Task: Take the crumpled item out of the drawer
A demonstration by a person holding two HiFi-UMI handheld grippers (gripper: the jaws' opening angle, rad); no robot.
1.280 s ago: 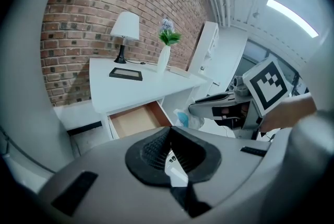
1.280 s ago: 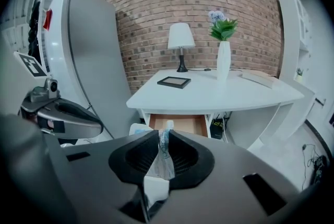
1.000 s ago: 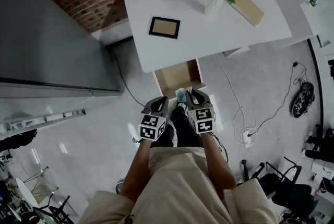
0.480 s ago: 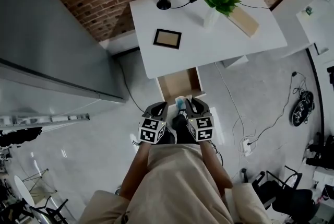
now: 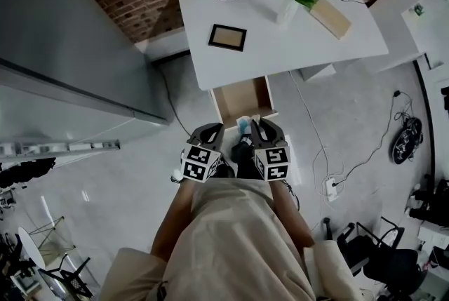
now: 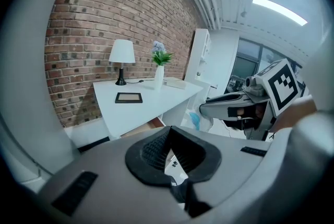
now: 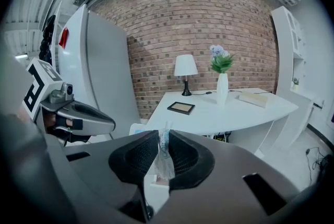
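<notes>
The desk (image 5: pixel 280 47) had its drawer (image 5: pixel 242 99) open under the front edge and seemingly empty, since the right gripper (image 7: pixel 163 137) was pinching the crumpled item (image 7: pixel 165 157) just past the drawer's front, while the left gripper (image 6: pixel 169 131) sat with jaws together, spare.

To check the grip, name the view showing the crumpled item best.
Right gripper view: the crumpled item is pinched close-up in the right gripper. Head view shows only a pale-blue scrap; left gripper view, a distant blue bit.
</notes>
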